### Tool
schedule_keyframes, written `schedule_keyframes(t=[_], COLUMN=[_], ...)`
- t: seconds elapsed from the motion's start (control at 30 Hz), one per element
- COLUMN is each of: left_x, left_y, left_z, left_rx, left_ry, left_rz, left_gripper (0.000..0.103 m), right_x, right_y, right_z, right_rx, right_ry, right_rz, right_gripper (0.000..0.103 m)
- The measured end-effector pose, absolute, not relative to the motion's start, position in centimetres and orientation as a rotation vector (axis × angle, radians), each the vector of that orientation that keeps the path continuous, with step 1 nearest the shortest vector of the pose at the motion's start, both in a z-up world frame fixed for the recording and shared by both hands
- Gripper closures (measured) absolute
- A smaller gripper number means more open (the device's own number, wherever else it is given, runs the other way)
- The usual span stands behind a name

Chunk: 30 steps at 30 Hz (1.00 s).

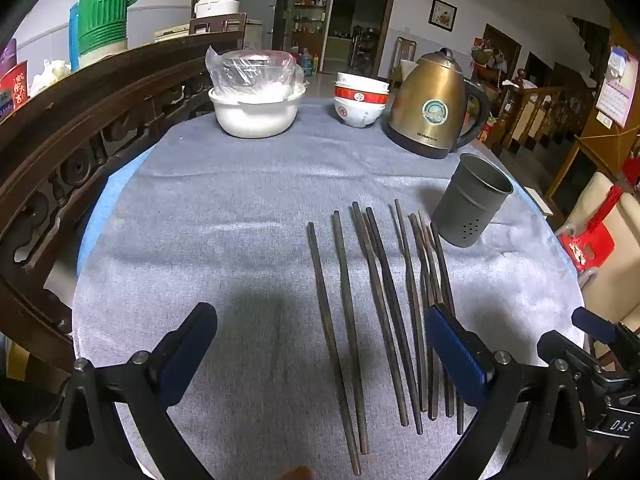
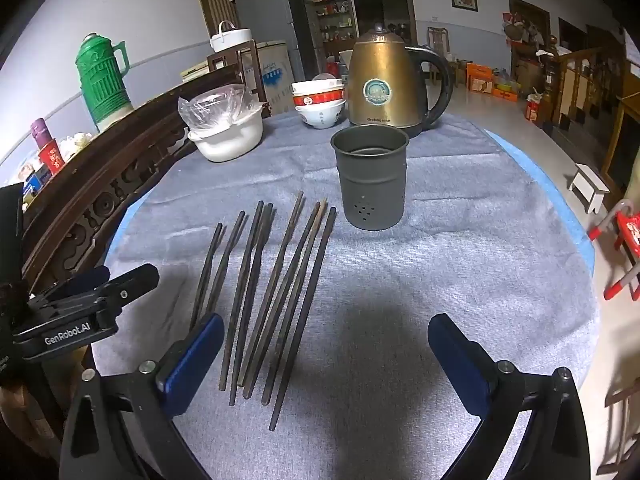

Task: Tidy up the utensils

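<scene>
Several dark wooden chopsticks (image 1: 380, 304) lie side by side on the grey cloth, running away from me; they also show in the right wrist view (image 2: 272, 296). A grey metal utensil holder (image 1: 472, 200) stands upright and empty just beyond their far ends, and shows in the right wrist view (image 2: 370, 176). My left gripper (image 1: 324, 356) is open above the near ends of the chopsticks, holding nothing. My right gripper (image 2: 326, 360) is open and empty, to the right of the chopsticks' near ends. The right gripper (image 1: 592, 332) also shows at the lower right of the left wrist view.
A gold electric kettle (image 1: 436, 104) stands behind the holder. Stacked bowls (image 1: 360, 104) and a white pot with a plastic-wrapped bowl (image 1: 256, 108) stand at the back. A carved wooden rail (image 1: 80, 140) borders the table's left side. The grey cloth (image 1: 224, 240) covers the round table.
</scene>
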<state>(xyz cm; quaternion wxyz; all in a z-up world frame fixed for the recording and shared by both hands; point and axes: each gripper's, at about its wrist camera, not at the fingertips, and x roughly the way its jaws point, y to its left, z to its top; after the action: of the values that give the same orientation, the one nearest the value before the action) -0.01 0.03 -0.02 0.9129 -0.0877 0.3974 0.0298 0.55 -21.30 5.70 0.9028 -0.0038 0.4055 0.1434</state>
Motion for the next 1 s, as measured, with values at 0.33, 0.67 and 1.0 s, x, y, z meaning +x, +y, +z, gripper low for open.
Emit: schedule_keyframes(t=[0.33,0.67,1.0], left_x=[-0.1,0.2,0.1], left_y=[-0.4,0.5,0.3], left_z=[-0.2,-0.4,-0.4], left_rx=[-0.173,-0.18,-0.157], left_ry=[0.833,0.868,0.869], left_rz=[0.053,0.033,0.025], left_gripper=[0.0,0.0,0.0], right_x=[0.6,0.5,0.6], right_y=[-21.0,-21.0,-21.1], right_z=[5.5,5.7,5.6], right_rx=[-0.02,-0.023,-0.021], right_ry=[0.842,0.84,0.841], right_rz=[0.293,0.292,0.294], right_gripper=[0.0,0.0,0.0])
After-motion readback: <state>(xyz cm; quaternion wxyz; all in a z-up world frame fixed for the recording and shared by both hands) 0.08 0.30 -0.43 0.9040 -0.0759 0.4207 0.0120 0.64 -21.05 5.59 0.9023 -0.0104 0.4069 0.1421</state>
